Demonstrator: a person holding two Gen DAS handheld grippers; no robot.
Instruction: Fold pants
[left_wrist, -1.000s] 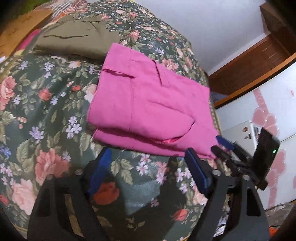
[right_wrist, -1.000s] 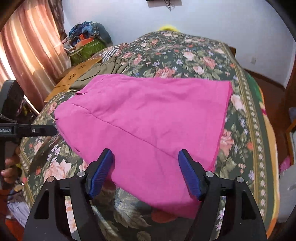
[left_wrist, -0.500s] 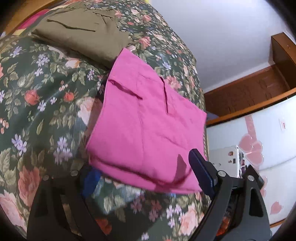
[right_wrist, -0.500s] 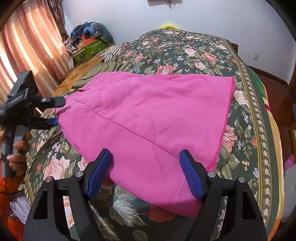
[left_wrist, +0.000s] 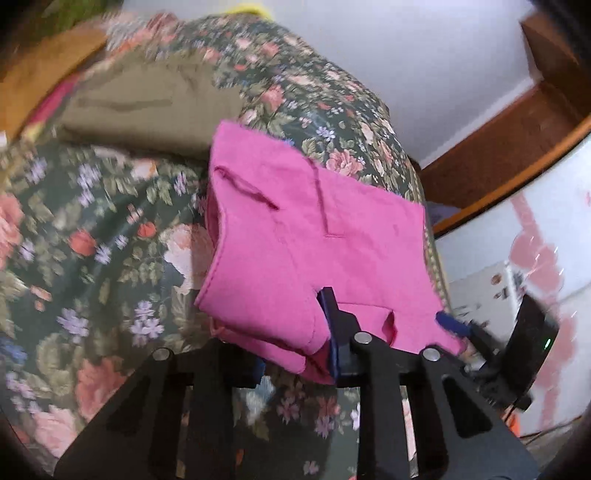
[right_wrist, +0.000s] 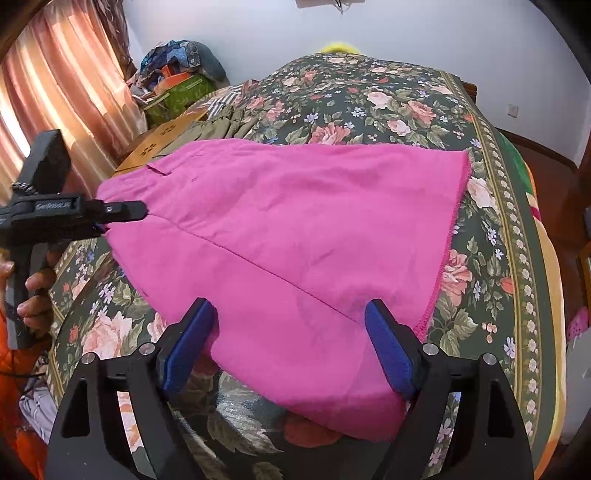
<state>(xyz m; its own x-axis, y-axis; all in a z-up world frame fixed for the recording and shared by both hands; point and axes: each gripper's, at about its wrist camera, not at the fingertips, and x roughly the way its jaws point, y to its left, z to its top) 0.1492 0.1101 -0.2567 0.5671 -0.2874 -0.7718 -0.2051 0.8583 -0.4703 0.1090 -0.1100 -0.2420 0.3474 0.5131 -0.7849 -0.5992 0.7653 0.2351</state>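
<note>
The soft, light pink pants (right_wrist: 295, 236) are lying on the floral bed (right_wrist: 369, 110), the left gripper (left_wrist: 295, 354) closing on their 9 o'clock edge while the right gripper (right_wrist: 288, 347) is opening wide, straddling their 6 o'clock edge, likely the better hold.

The left gripper (left_wrist: 295, 354), wide open a second ago, is being closed on the near edge of the pink pants (left_wrist: 295, 236); the right gripper (right_wrist: 288, 347) is being opened slightly wider.

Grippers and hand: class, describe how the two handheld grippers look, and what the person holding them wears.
Both the left gripper and right gripper have matte black triangular cut-out frames, silver bolts and blue finger pads. The hand grips a black handle; an orange sleeve shows below.
</note>
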